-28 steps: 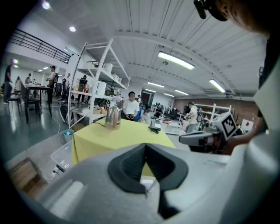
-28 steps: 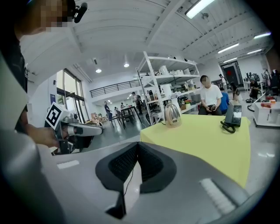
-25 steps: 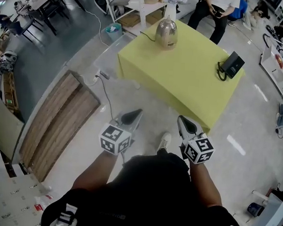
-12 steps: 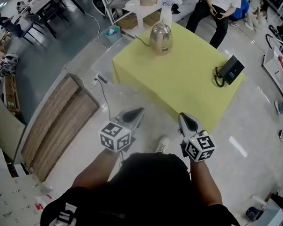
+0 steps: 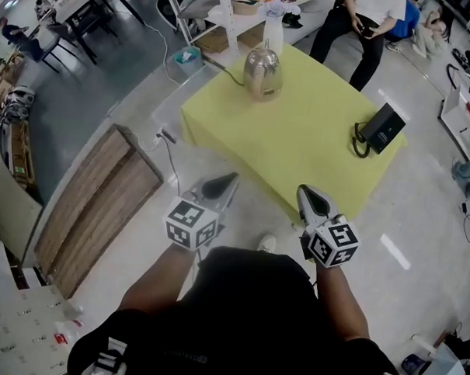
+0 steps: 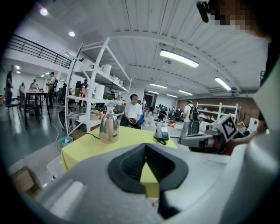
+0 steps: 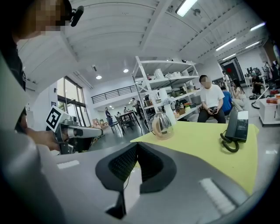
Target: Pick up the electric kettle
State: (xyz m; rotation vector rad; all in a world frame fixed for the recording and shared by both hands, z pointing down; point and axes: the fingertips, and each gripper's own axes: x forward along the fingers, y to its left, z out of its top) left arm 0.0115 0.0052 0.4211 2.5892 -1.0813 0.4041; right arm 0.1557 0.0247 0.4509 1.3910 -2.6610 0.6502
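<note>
The left gripper (image 5: 228,178) and right gripper (image 5: 302,193) are held side by side with both pairs of jaws closed. The ribbed black pads (image 7: 121,163) meet tip to tip in smooth grey shells and grip nothing. Each gripper carries a marker cube at its near end. Both point at a square desk (image 5: 314,147) draped to the floor in a matte yellow-green cloth (image 5: 221,139). The desk's near corner lies just left of the right gripper's tip.

The kettle (image 5: 263,73), rounded, polished metal with a narrow top, stands upright near the desk's far-left corner, well apart from both grippers. Its black cord (image 5: 221,69) runs off the left edge. A black desk phone (image 5: 382,127) with a coiled lead sits close to the right corner, and the cloth between the two is bare.

Pale, glossy floor (image 5: 420,222) surrounds the desk's near sides. A ribbed wood panel (image 5: 94,204) lies flat on the floor to the left. Beyond the far edge a white metal shelf (image 6: 94,81) rises close behind the kettle, and a person (image 5: 355,25) sits just past the desk.
</note>
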